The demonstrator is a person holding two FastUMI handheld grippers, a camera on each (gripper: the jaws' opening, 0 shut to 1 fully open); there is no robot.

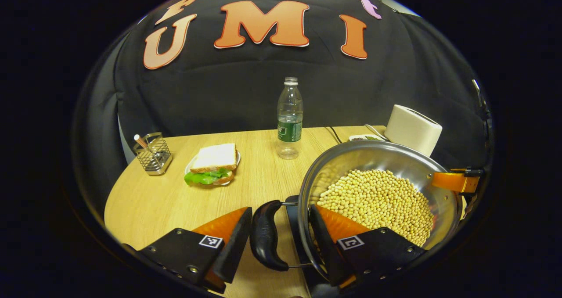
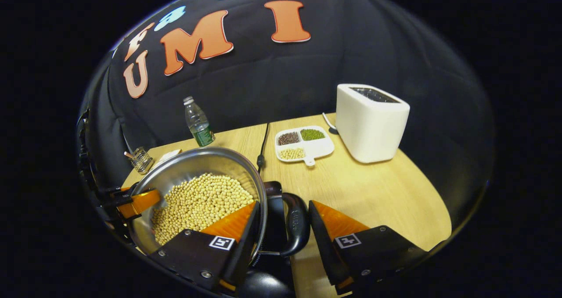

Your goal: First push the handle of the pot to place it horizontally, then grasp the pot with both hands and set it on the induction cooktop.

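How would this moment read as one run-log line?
left gripper: open, straddling pot handle | right gripper: open, straddling other handle | beans inside

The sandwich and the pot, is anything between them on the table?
No. In the left gripper view only bare table lies between the sandwich and the pot.

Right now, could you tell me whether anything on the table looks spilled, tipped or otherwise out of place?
Nothing stands out. The pot sits level with its soybeans all inside, none on the table. The water bottle and toaster stand upright, and the sandwich rests on its plate. Each hand-held gripper straddles a pot handle, jaws open.
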